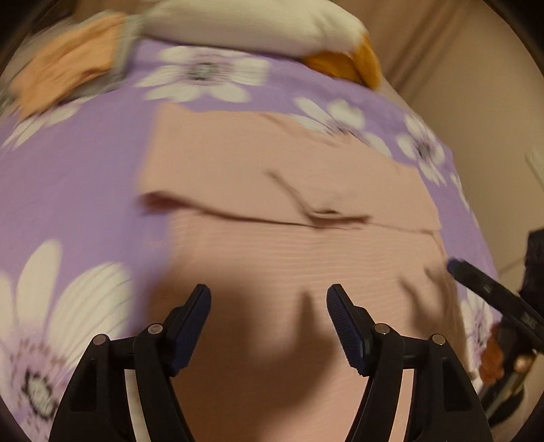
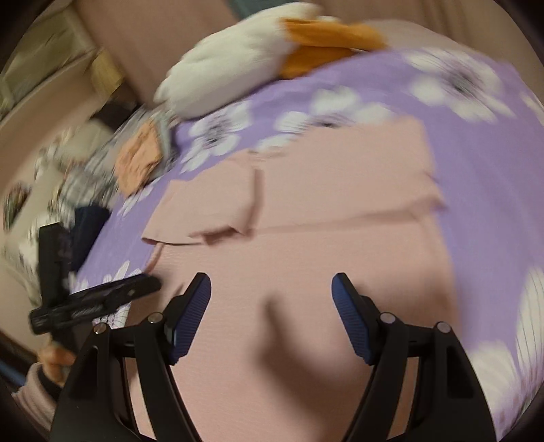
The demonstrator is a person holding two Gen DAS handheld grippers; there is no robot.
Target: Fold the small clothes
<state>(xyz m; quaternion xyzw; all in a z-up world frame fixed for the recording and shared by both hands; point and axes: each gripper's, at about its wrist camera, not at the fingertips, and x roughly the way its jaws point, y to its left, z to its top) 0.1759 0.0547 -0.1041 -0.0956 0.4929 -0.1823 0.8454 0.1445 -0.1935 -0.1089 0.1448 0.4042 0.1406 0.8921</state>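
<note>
A home bedroom: purple flowered bedsheet (image 1: pixel 85 190), white-and-orange plush toy (image 1: pixel 258 23), clothes pile (image 2: pixel 139 159).

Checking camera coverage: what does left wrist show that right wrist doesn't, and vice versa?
Left wrist only: the open left gripper up close, and the right gripper entering from the right edge.

Right wrist only: the open right gripper up close, the left gripper in a hand at the left edge, and blurred clutter beyond the bed there.

Both: the pink garment partly folded on the purple flowered bedsheet, a white-and-orange plush toy, and an orange cloth. Neither gripper holds anything.
</note>
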